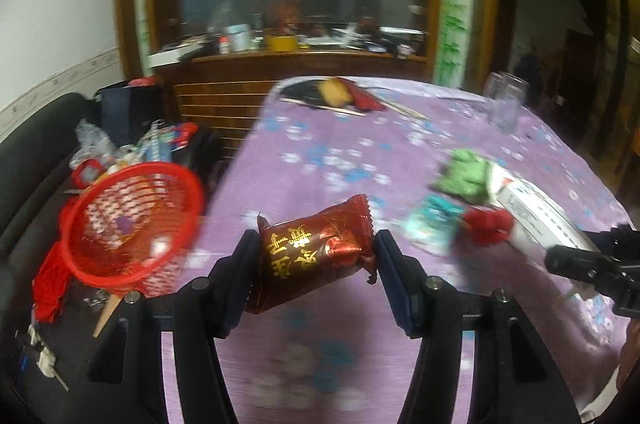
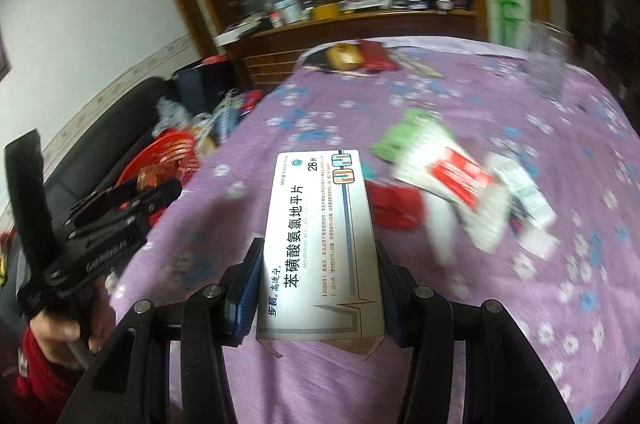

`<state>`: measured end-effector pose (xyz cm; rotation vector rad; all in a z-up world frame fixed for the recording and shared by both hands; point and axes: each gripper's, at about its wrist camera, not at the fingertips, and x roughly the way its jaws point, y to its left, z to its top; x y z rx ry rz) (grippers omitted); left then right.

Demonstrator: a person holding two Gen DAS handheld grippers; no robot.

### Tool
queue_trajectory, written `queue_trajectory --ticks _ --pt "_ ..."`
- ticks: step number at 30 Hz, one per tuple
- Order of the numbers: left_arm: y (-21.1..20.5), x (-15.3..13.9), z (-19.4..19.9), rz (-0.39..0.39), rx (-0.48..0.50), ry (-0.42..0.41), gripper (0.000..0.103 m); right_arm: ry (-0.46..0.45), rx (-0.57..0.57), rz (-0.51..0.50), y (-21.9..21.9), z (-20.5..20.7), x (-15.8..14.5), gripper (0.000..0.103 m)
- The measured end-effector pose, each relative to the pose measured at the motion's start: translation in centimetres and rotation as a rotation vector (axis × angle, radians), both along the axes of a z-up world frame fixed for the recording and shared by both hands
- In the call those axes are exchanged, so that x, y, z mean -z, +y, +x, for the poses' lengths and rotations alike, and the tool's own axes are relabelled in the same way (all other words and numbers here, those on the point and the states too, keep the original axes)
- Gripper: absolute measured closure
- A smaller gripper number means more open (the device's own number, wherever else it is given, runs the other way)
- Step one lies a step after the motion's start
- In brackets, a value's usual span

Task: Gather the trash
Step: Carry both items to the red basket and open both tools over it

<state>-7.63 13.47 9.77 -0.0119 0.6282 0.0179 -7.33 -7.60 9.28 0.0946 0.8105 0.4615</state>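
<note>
While both tools are loaded, nothing in hand has reached the bin yet, so the job looks to be midway. Nearest, the left gripper (image 1: pixel 316 256) is clamped on a dark red snack wrapper (image 1: pixel 314 250), held up off the purple tablecloth (image 1: pixel 304 151); the right gripper (image 2: pixel 318 276) is clamped on a white medicine box (image 2: pixel 320 236), likewise lifted clear. Beyond them, a crumpled red wrapper (image 1: pixel 489 224), a teal wrapper (image 1: pixel 434 220), a green packet (image 1: pixel 466 175) and a red-and-white packet (image 2: pixel 456 179) lie on the cloth, so several pieces are left to gather. Off the table's left edge sits a red mesh basket (image 1: pixel 132 220), which I judge to be the collecting bin; it already holds a few scraps. Farther back, clear glasses (image 1: pixel 506 99) and a cluster of items at the far rim remain. The left wrist view shows the basket's open inside and the other tool's tip at the right border; the right wrist view instead shows the box's printed face, the scattered packets more fully, and a hand (image 2: pixel 60 332) in a red sleeve holding the left tool.
</note>
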Motion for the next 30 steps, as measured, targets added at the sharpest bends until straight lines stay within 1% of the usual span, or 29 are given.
queue_trajectory --ticks 6,10,14,19,23,24,25,26,27,30 --pt "8.1 -0.6 0.3 -0.024 -0.134 0.022 0.045 -0.007 -0.126 -0.057 7.7 2.9 -1.7 0.048" --pt "13.2 -0.5 0.8 -0.011 -0.230 0.023 0.045 -0.004 -0.211 -0.061 13.1 4.6 -2.4 0.048" --pt "17.5 -0.1 2.1 -0.026 -0.285 0.055 0.045 0.011 -0.274 -0.053 19.3 6.8 -2.7 0.048" --pt "21.5 0.2 3.5 -0.032 -0.338 0.073 0.045 0.036 -0.312 -0.036 25.7 9.8 -2.4 0.048" --pt "23.2 0.4 4.4 -0.040 -0.352 0.066 0.043 0.052 -0.319 -0.005 29.6 12.5 -2.1 0.047" --pt "23.5 0.4 4.5 -0.041 -0.348 0.056 0.040 0.052 -0.321 0.010 30.1 13.1 -2.0 0.047" --pt "23.8 0.4 4.8 -0.039 -0.352 0.054 0.029 0.044 -0.322 0.028 30.7 13.7 -2.0 0.045" --pt "24.0 0.4 4.8 -0.039 -0.361 0.053 0.018 0.041 -0.322 0.031 31.2 14.2 -2.0 0.037" --pt "24.3 0.4 4.9 -0.047 -0.368 0.046 0.016 0.038 -0.313 0.029 31.4 14.7 -2.0 0.033" --pt "24.5 0.2 4.7 -0.069 -0.364 0.045 0.016 0.040 -0.286 0.066 30.5 15.1 -2.2 0.033"
